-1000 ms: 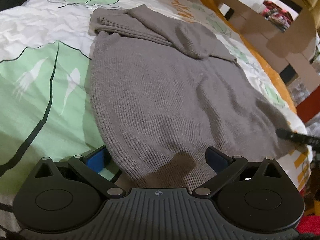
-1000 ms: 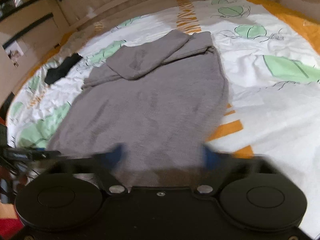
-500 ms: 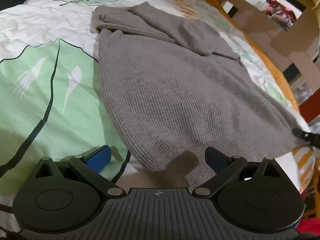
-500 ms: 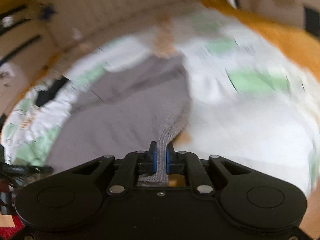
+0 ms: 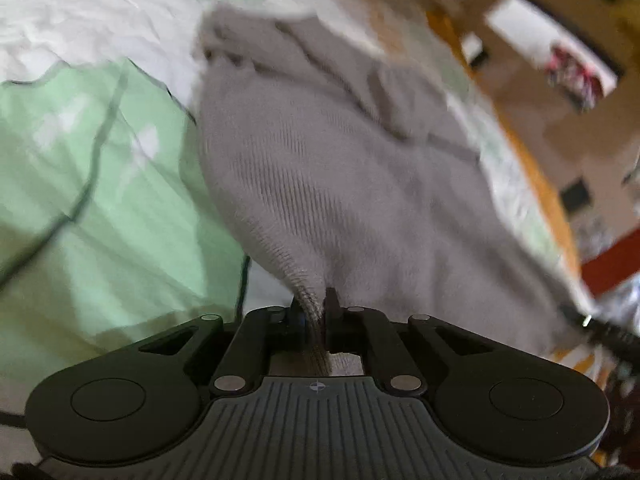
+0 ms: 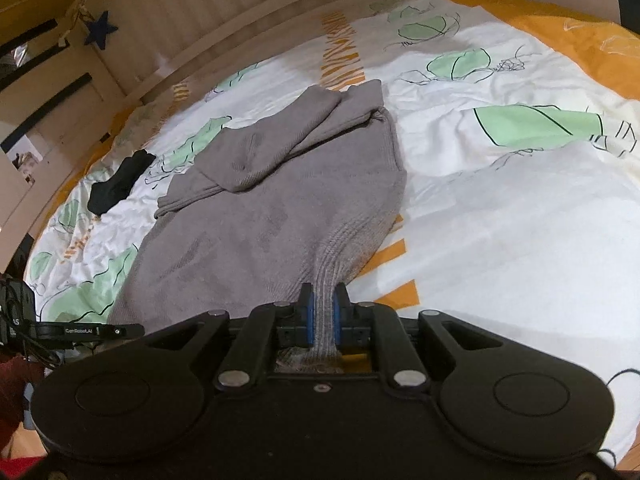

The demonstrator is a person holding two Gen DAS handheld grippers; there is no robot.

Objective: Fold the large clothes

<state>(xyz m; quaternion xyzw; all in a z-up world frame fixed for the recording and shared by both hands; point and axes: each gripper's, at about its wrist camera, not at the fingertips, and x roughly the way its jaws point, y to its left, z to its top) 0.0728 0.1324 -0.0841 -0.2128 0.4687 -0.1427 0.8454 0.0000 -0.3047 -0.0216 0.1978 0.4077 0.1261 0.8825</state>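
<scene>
A bed with a white, green and orange printed duvet (image 6: 500, 208) stands against a ribbed wooden headboard (image 6: 224, 4).

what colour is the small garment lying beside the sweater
Black garment, left of the grey sweater; clearest in the right wrist view.

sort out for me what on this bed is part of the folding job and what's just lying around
In the job:
- grey knit sweater, sleeves folded across its top
- left gripper, jaws shut on its hem
- right gripper, jaws shut on its hem

Just lying about:
- black garment on the patterned duvet
- blue star on the wall
</scene>
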